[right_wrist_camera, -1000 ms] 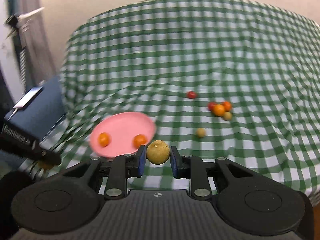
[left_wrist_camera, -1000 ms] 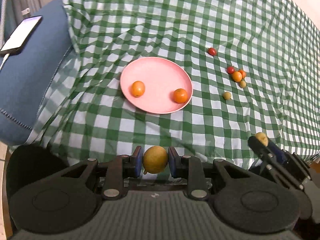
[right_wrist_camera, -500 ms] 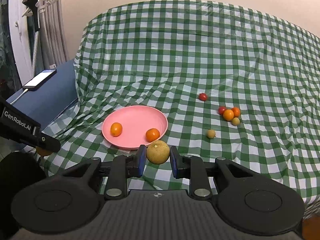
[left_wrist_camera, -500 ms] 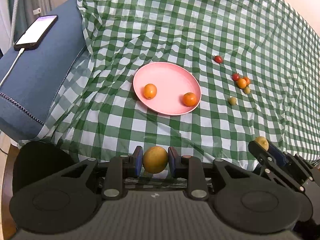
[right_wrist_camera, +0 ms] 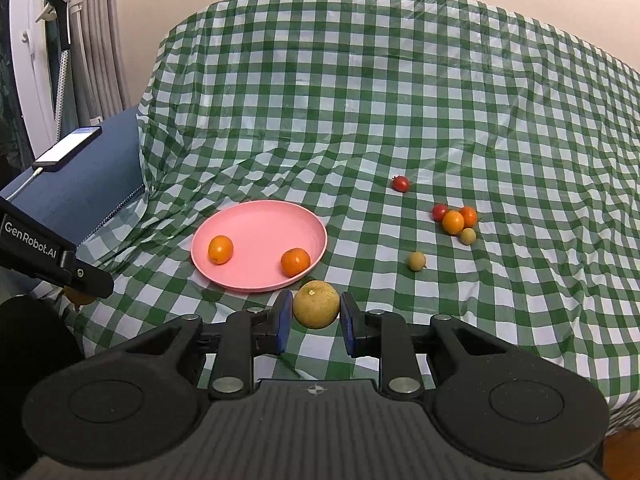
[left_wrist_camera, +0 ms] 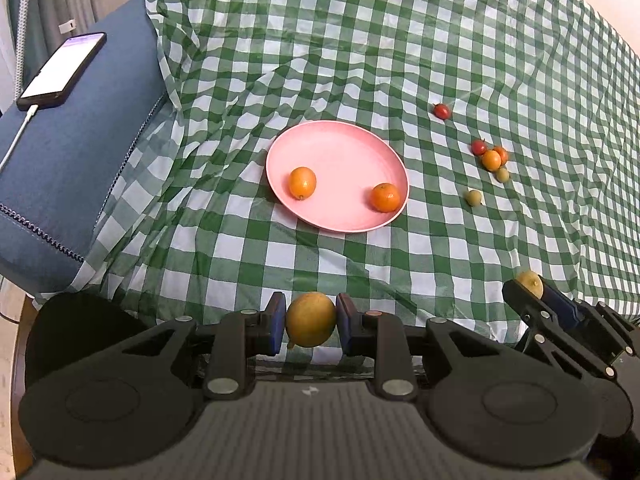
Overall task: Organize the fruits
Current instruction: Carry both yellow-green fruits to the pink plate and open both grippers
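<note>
A pink plate (left_wrist_camera: pixel 340 148) (right_wrist_camera: pixel 264 220) lies on the green checked cloth and holds two oranges (left_wrist_camera: pixel 303 183) (left_wrist_camera: pixel 385 197). My left gripper (left_wrist_camera: pixel 311 322) is shut on a yellow-green citrus fruit (left_wrist_camera: pixel 310 319), near the table's front edge, short of the plate. My right gripper (right_wrist_camera: pixel 315 312) is shut on a second yellow-green citrus fruit (right_wrist_camera: pixel 316 304), just in front of the plate's near rim. The right gripper also shows in the left wrist view (left_wrist_camera: pixel 532 292) at the lower right, its fruit (left_wrist_camera: pixel 530 282) partly hidden.
Right of the plate lie small fruits: a red tomato (right_wrist_camera: pixel 401 183), a cluster of red and orange ones (right_wrist_camera: pixel 454 220), and two small green ones (right_wrist_camera: pixel 416 261) (right_wrist_camera: pixel 468 236). A blue cushion (left_wrist_camera: pixel 72 152) with a phone (left_wrist_camera: pixel 62 71) sits at left.
Both grippers have drawn back a little with their fruits, and the plate now looks farther away. The right wrist view has steadied from blur. Both jaws stay shut.
</note>
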`<state>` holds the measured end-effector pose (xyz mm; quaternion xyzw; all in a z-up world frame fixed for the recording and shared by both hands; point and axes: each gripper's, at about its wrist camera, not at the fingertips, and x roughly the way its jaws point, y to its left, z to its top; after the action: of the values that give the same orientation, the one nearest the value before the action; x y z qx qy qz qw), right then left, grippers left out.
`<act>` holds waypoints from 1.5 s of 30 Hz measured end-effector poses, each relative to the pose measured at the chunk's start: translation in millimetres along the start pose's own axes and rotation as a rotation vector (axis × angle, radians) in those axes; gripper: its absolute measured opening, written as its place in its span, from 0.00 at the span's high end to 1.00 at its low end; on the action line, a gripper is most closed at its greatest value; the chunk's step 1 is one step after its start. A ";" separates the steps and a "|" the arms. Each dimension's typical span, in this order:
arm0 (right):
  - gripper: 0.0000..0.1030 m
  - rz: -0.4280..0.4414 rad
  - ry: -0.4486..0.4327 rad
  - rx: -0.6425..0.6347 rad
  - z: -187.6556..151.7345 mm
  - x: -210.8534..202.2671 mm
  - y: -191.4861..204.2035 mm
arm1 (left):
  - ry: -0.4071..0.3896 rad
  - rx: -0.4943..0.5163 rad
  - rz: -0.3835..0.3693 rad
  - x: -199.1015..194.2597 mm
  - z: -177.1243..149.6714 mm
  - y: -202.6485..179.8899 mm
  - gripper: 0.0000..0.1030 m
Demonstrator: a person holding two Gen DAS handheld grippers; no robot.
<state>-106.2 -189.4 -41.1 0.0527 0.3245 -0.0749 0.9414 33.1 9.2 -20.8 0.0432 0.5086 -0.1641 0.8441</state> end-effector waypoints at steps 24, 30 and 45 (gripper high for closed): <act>0.74 0.038 0.048 -0.023 42.4 101.8 8.3 | 0.034 -0.001 -0.034 84.1 99.6 0.8 0.71; 0.74 0.040 0.071 -0.034 48.4 142.4 9.1 | 0.065 0.037 -0.021 132.5 117.2 -5.7 0.71; 0.74 0.102 0.136 -0.117 47.4 197.8 28.9 | 0.082 0.073 -0.002 189.0 124.9 0.0 0.65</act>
<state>81.4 -189.1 -124.9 0.0191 0.3883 -0.0041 0.9213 219.6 -64.8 -126.0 0.0802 0.5363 -0.1816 0.8203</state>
